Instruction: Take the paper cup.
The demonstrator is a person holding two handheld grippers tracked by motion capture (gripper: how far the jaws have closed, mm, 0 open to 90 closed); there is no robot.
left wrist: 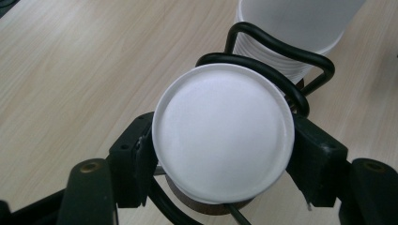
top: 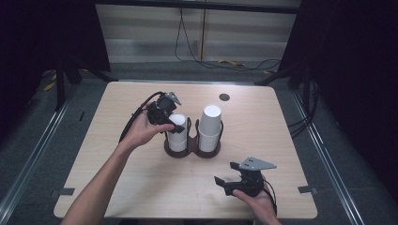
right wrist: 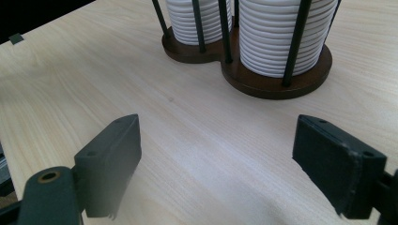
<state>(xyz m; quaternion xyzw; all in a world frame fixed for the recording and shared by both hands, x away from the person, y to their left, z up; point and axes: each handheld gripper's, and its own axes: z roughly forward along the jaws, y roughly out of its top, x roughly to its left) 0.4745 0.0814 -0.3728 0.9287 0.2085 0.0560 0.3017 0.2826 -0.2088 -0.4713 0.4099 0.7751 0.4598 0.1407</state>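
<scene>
Broadly, the table [top: 141, 187] is pale wood with rounded corners, bare over most of its near and left parts. Near its middle stands a dark cup holder [top: 192, 149] with two wire cages, each holding a stack of white cups [top: 209, 123]. The left forearm reaches diagonally in, and the left gripper [top: 168, 121] angles down over the left stack [left wrist: 223, 136], its jaws clamped on either side of the topmost upturned cup. The right gripper [top: 224, 176] rests low near the front edge, well apart from the holder, jaws spread wide over bare wood.
</scene>
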